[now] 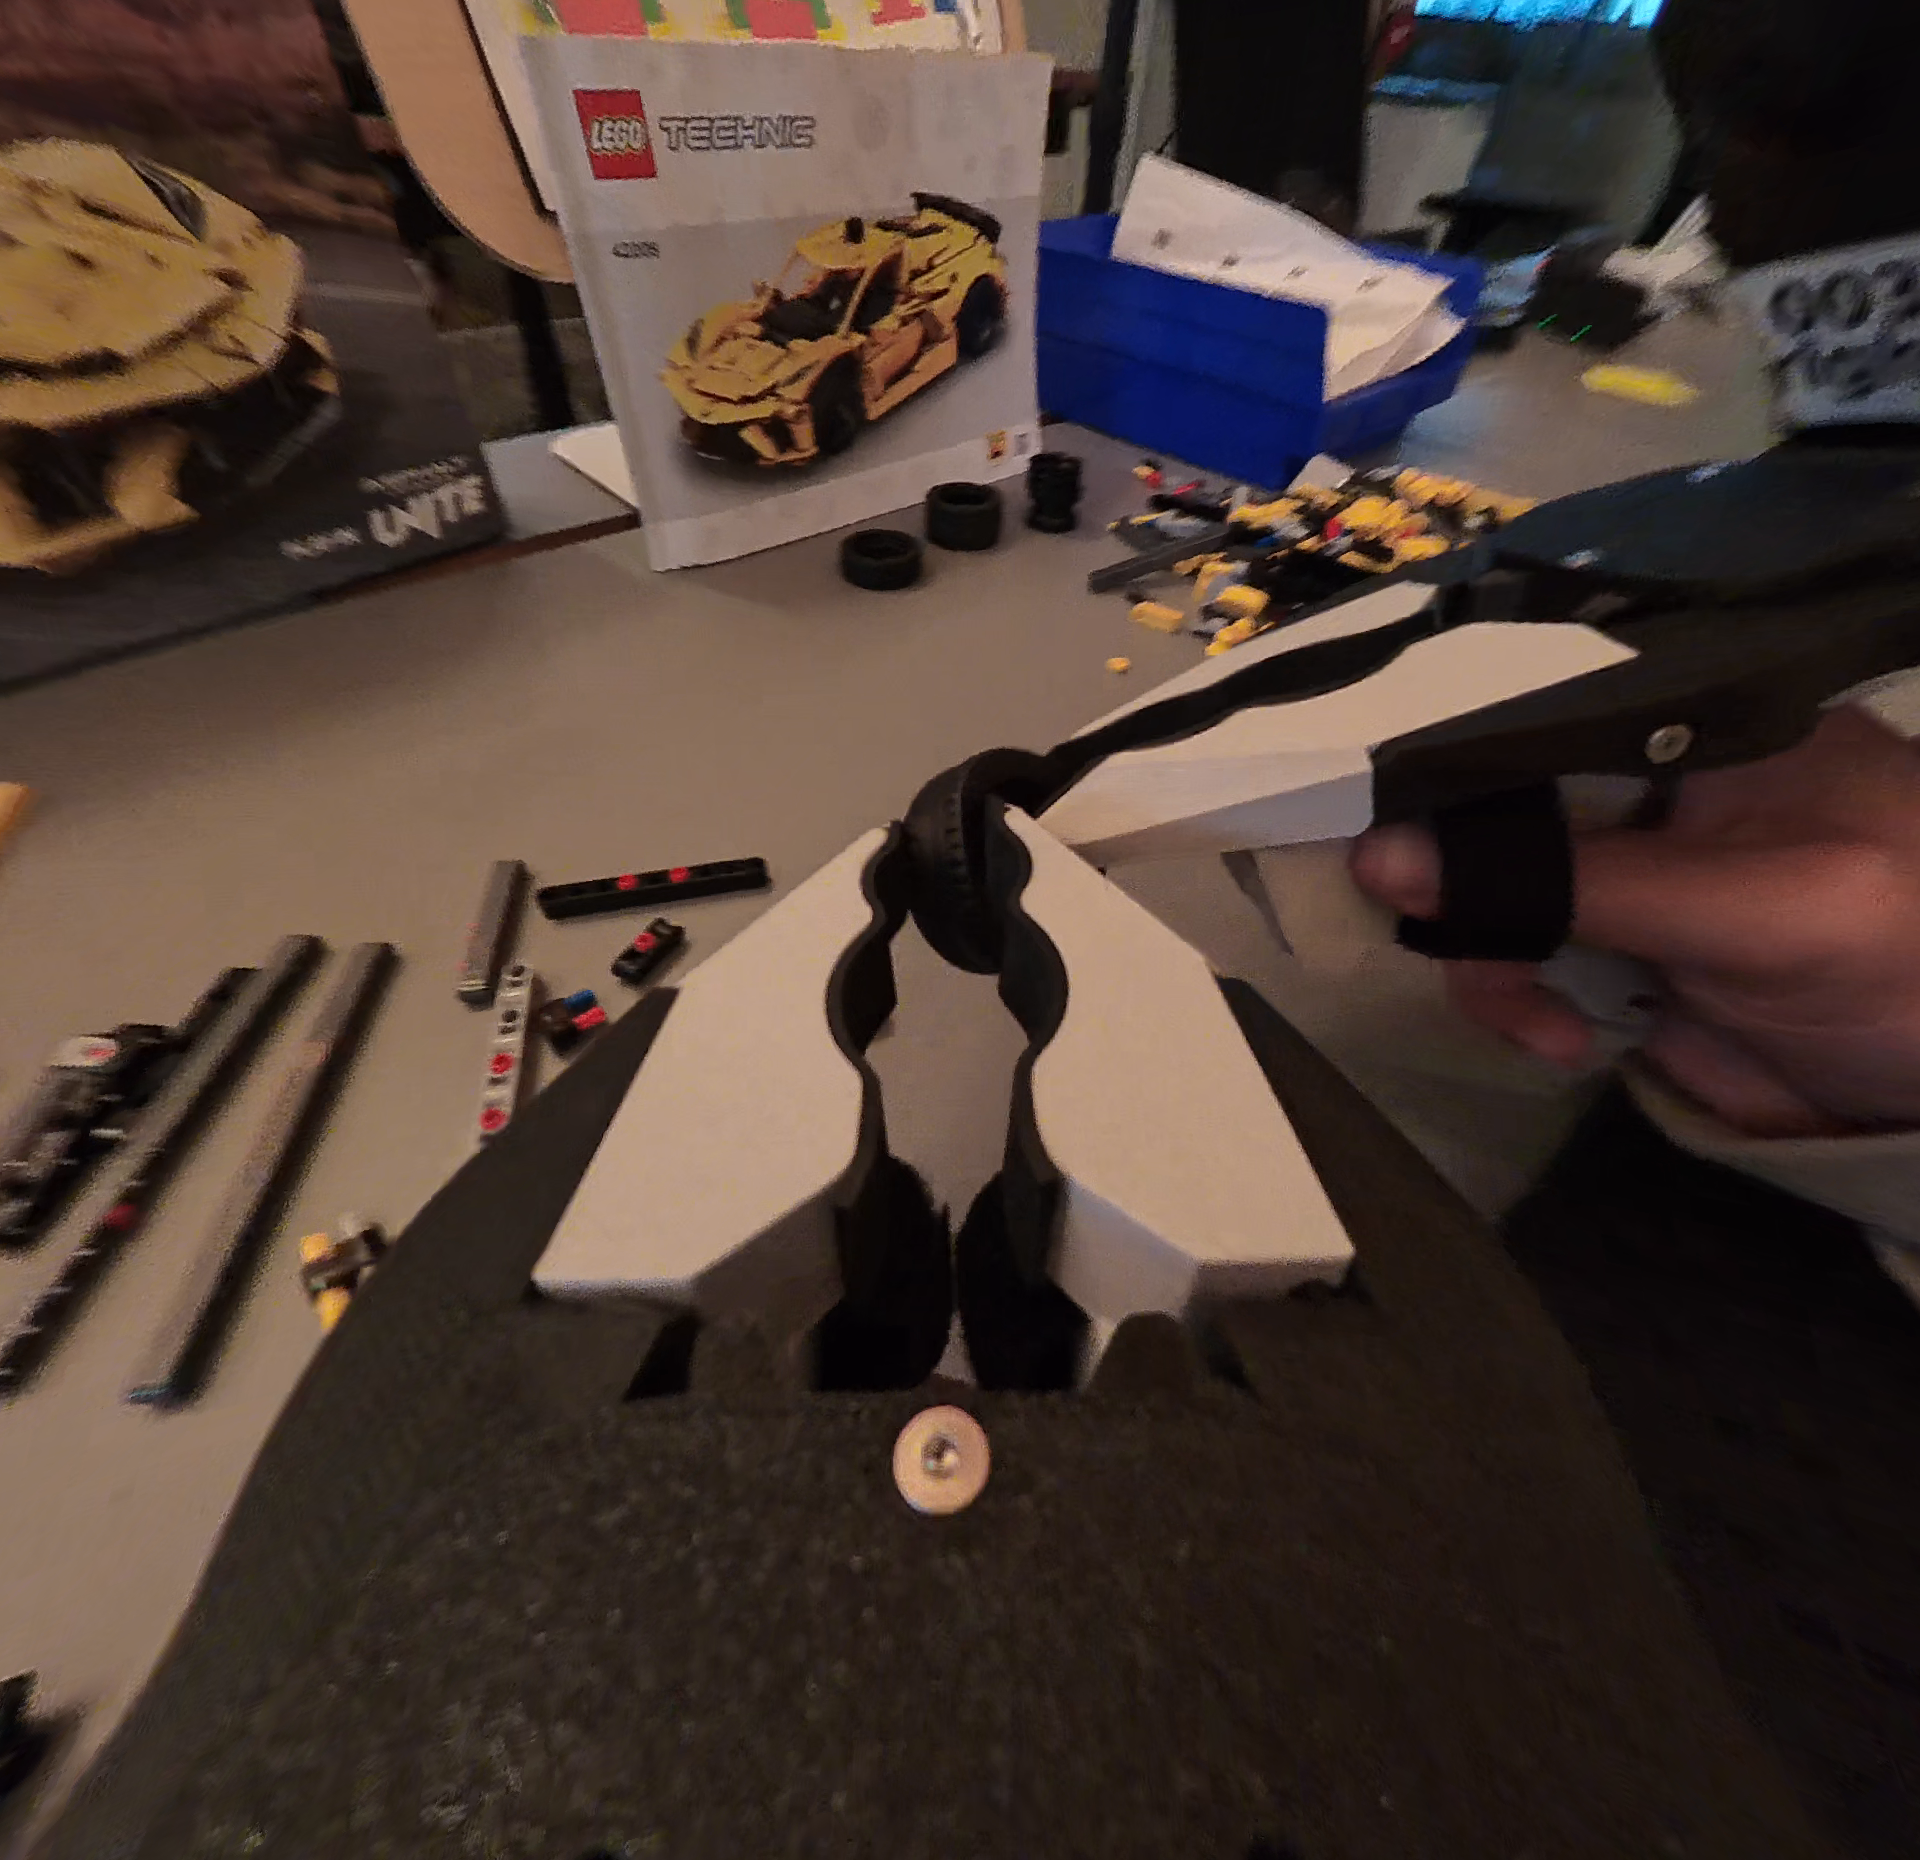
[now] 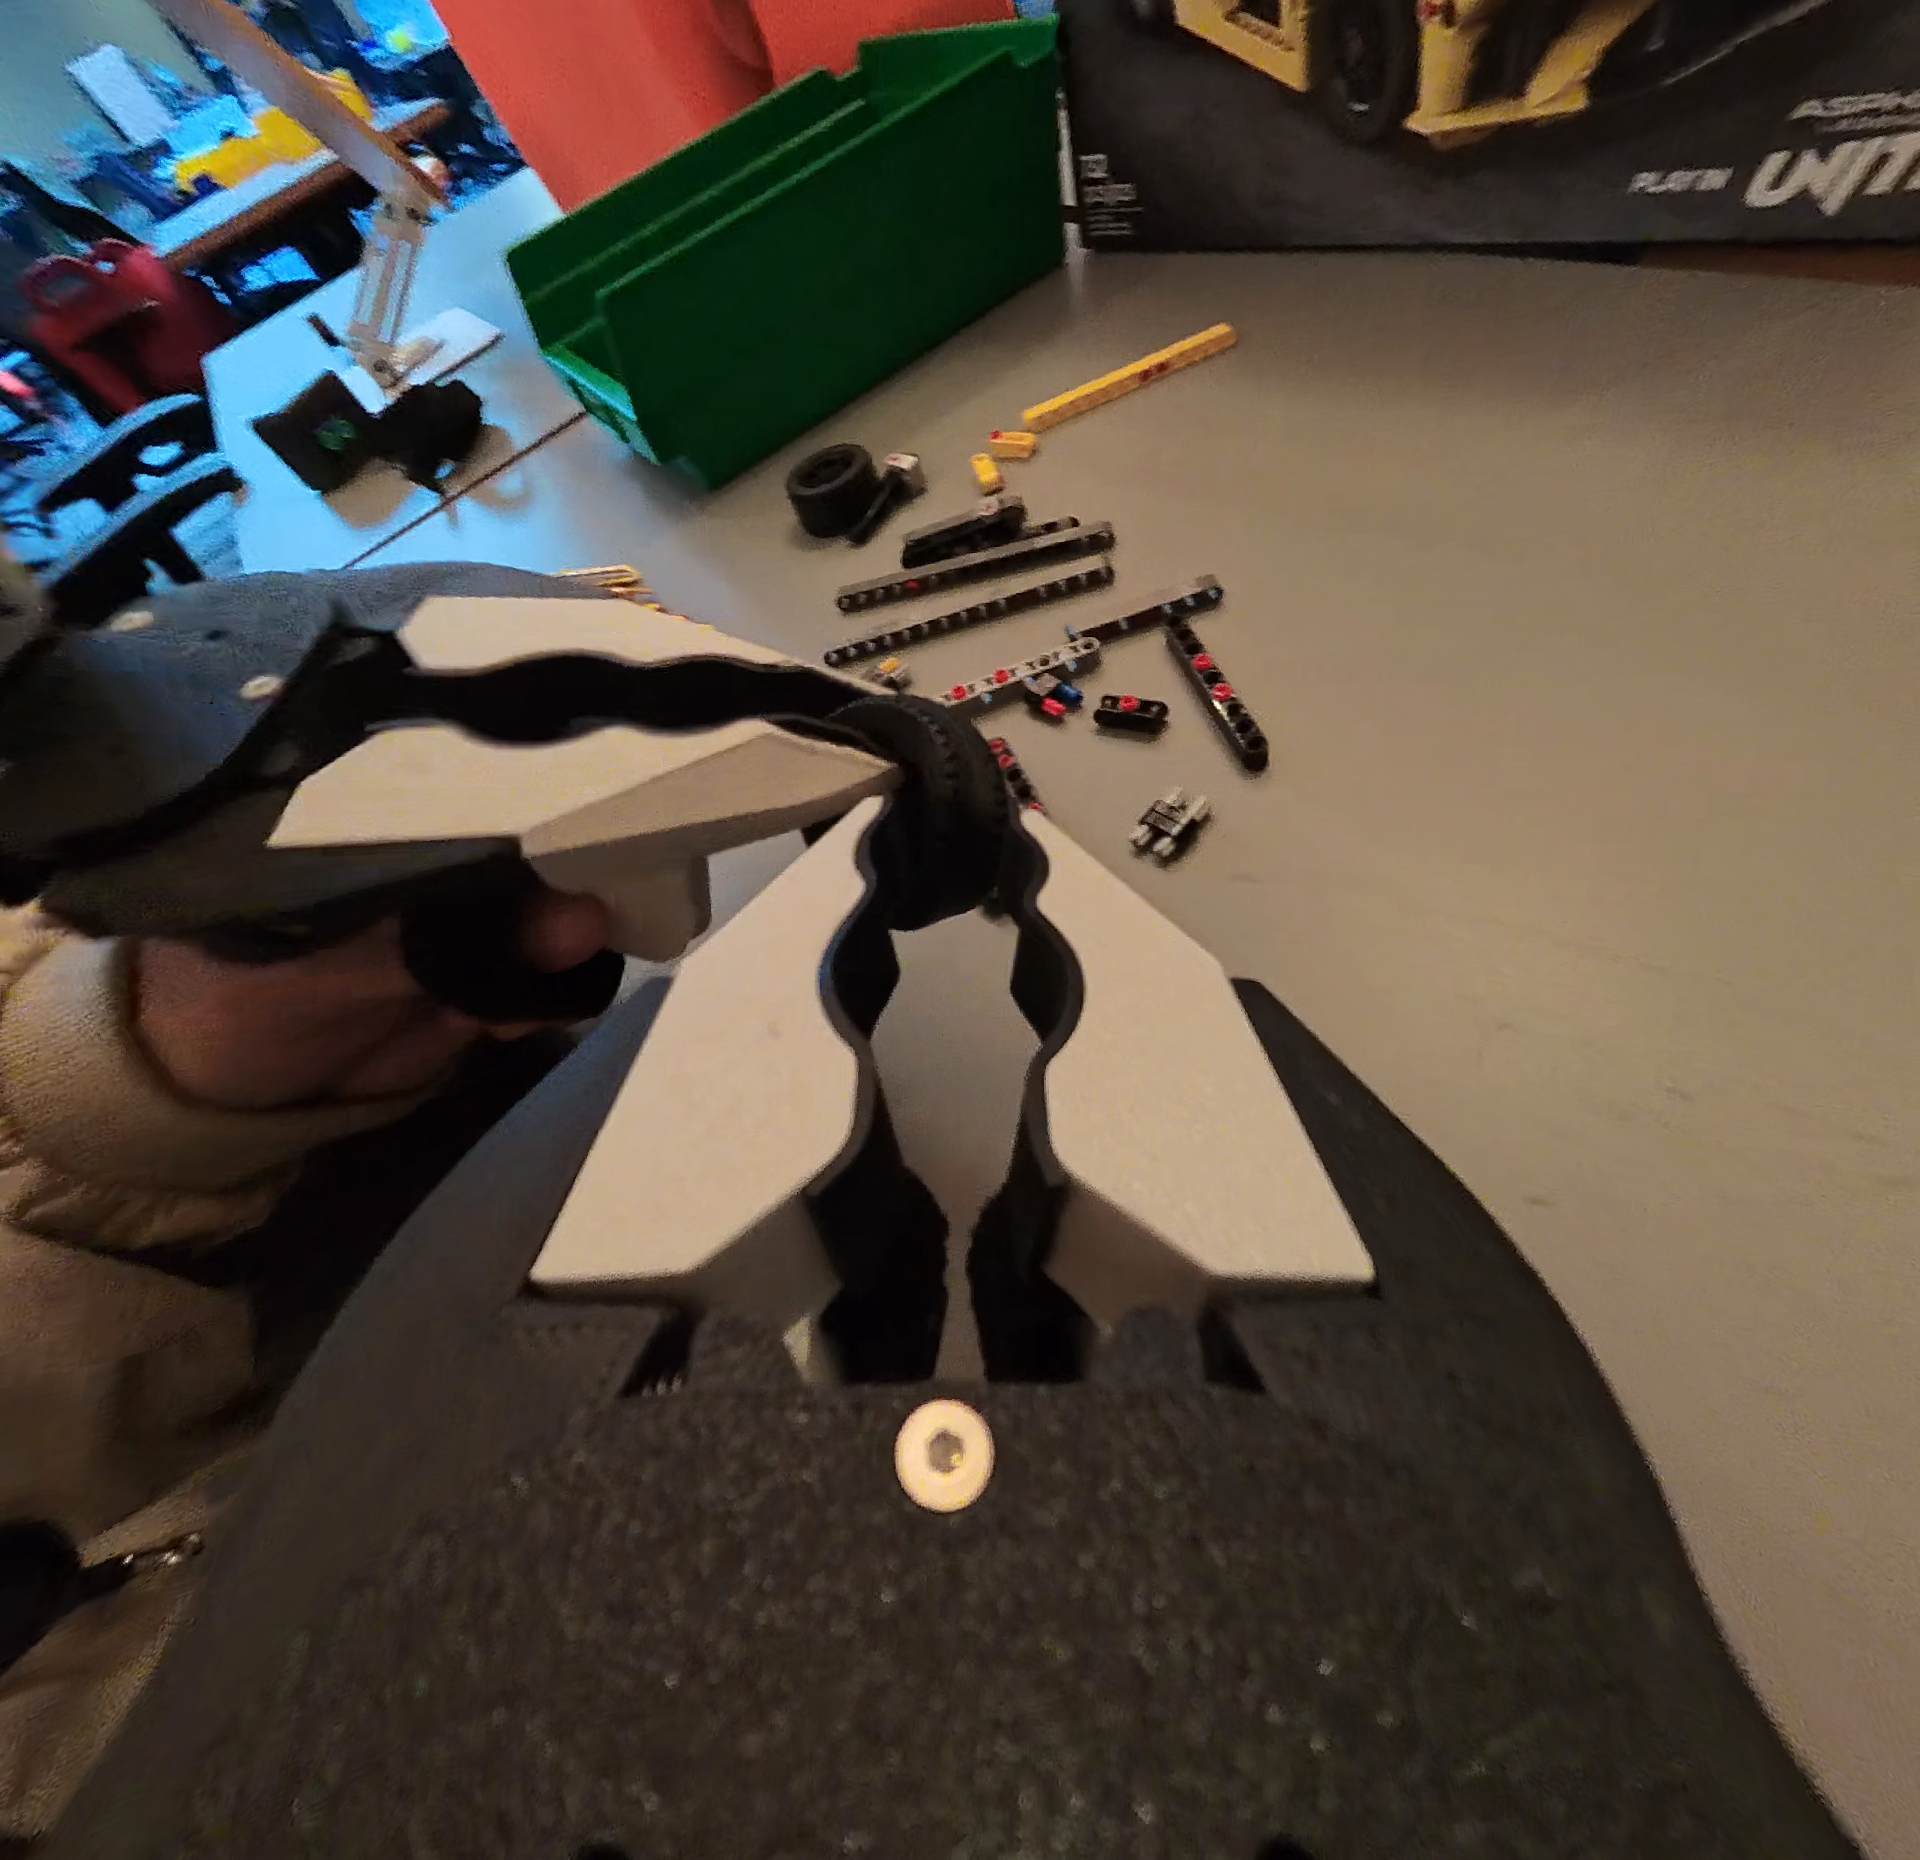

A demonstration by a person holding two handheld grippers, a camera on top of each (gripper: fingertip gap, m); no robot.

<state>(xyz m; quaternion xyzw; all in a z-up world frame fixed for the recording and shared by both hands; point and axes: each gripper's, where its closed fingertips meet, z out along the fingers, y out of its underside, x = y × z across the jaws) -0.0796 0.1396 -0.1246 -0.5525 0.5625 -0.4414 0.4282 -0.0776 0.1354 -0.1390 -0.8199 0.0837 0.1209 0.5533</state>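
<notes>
Both grippers meet on one small black tyre [image 1: 961, 880], held up off the grey counter [image 1: 520, 719].

Left gripper [image 1: 951, 854]: jaws narrowed at the tips, pinching the tyre across its tread. Right gripper [image 2: 945, 844]: jaws likewise narrowed on the same tyre; in the left wrist view its tips come in from the right and bite the tyre's upper edge. Seen from the right wrist view, the left gripper reaches in from the left at a cross angle.

Handling judgement: a two-sided hold on soft rubber wants steady, even squeeze. Any twist between the grippers would likely deform the tyre or roll it out of the wavy pads. Keep both tips square to the tread.

The tyre: matte black, ribbed tread, ring-shaped. Whether a rim sits inside, I cannot tell.

Beyond the left jaws: three loose black tyres [image 1: 961, 517], a propped instruction booklet [image 1: 821, 293], a blue bin [image 1: 1195, 376], a heap of yellow pieces [image 1: 1309, 543]. Beyond the right jaws: black beams with holes [image 2: 977, 584], a green bin [image 2: 810, 283].
</notes>
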